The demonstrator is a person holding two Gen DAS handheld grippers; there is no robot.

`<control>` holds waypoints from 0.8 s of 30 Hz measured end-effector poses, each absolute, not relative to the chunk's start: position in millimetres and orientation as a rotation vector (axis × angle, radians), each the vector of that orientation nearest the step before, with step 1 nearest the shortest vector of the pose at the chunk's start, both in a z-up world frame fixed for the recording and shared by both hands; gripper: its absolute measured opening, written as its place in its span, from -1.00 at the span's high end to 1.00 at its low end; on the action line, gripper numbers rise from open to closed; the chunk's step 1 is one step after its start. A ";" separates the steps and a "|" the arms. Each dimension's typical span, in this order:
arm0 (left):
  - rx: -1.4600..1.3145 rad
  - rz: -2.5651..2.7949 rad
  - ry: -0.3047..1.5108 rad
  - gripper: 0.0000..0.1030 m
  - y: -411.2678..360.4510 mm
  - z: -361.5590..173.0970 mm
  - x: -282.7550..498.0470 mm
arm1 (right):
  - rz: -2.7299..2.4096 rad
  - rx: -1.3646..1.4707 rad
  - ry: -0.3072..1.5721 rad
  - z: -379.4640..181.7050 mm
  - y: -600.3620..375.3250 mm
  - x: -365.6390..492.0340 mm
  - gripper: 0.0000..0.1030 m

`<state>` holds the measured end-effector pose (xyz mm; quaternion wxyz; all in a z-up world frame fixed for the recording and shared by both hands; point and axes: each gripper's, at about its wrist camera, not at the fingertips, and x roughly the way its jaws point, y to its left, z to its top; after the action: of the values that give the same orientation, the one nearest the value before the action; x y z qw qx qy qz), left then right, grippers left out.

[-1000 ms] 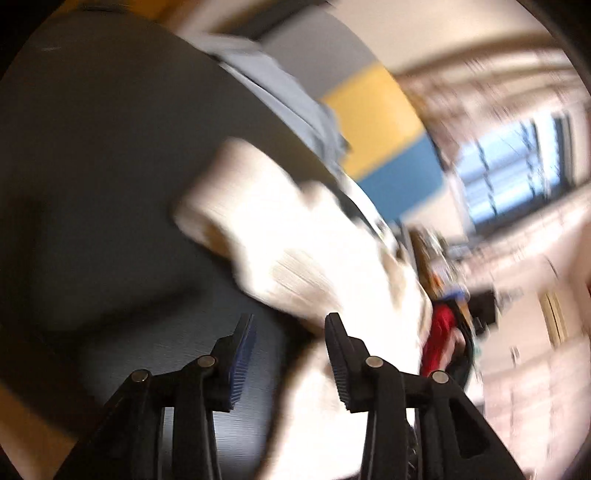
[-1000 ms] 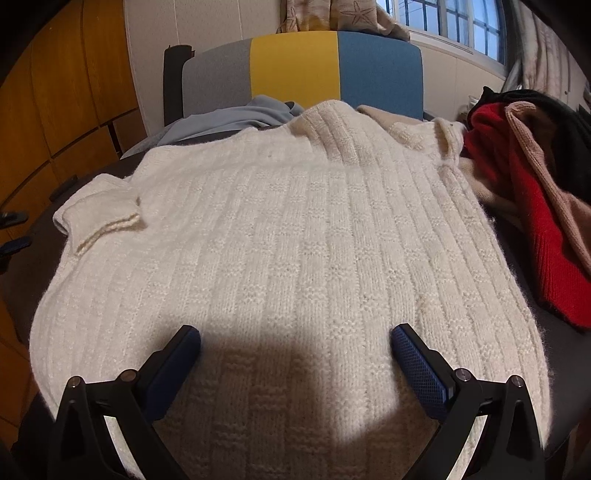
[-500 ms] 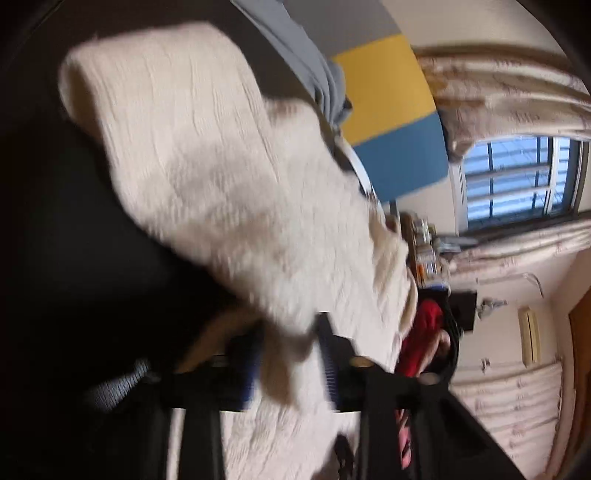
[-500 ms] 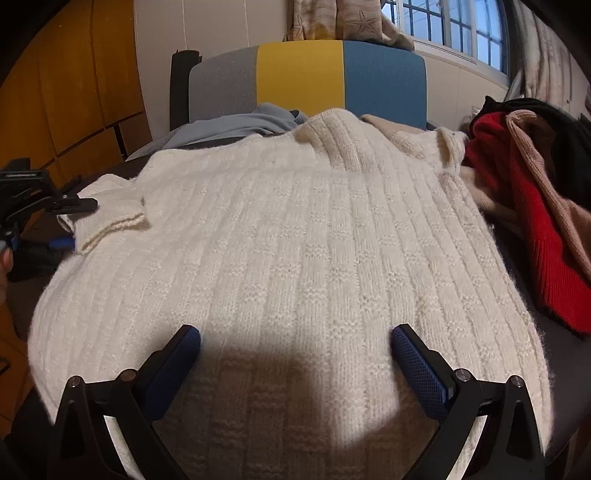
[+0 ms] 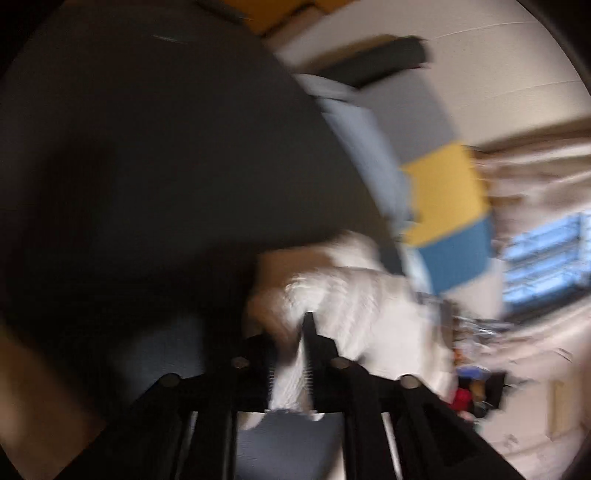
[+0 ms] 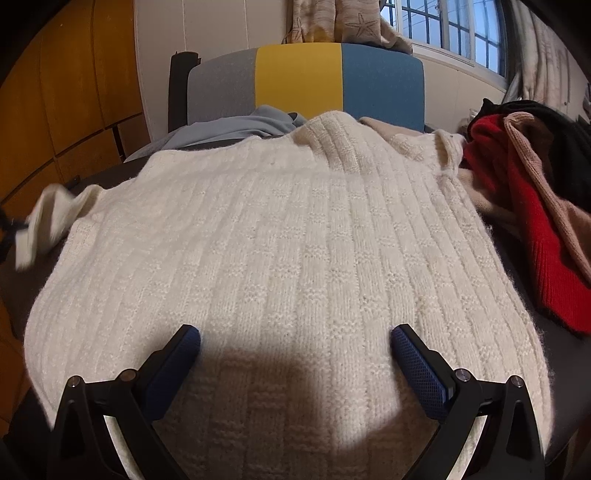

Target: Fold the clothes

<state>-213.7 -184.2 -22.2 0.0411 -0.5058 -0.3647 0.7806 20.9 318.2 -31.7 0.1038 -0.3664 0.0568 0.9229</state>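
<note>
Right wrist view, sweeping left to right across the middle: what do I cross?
Cream sleeve → cream sweater → red knit

We see a cream sweater (image 6: 288, 240) knitted in long ribs broken by small checkered blocks; its sleeve (image 5: 343, 295) shows the same cream in the left wrist view. At the far edge of the dark grey surface (image 6: 576, 354) lies a pale blue garment (image 6: 236, 127). At its right edge we see a red knit (image 6: 532, 221), a dusty pink ribbed one (image 6: 535, 162) and a black one (image 6: 565, 147). The chair back (image 6: 303, 77) has grey, yellow and blue panels. The wall panels (image 6: 66, 103) are orange-brown. The right gripper (image 6: 295, 339) is black with blue textured pads (image 6: 421, 365). The curtain (image 6: 354, 22) is beige with starfish.
</note>
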 end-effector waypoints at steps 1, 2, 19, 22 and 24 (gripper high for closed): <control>-1.640 2.477 -1.066 0.51 -195.2 -22.5 -215.8 | 2.722 -1.080 0.166 -31.7 317.9 21.1 -1.00; -1.717 2.571 -1.017 0.51 -205.9 -21.2 -216.7 | 2.723 -1.081 0.164 -31.6 317.8 21.1 -1.00; -1.241 2.404 -0.098 0.41 88.6 14.5 -259.4 | 2.868 -1.114 -0.063 48.2 351.7 -84.8 -1.00; -1.302 2.400 -0.040 0.42 92.6 -6.7 -288.3 | 2.891 -1.137 -0.056 51.3 368.2 -129.5 -1.00; -1.349 2.423 -0.010 0.42 85.0 -20.8 -304.1 | 2.909 -1.206 -0.015 44.4 377.8 -163.0 -1.00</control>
<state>-304.1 85.0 -20.8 0.1831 -0.4782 -0.0036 0.8589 -163.0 377.8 44.4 -0.0039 -0.3829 -0.0047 0.9238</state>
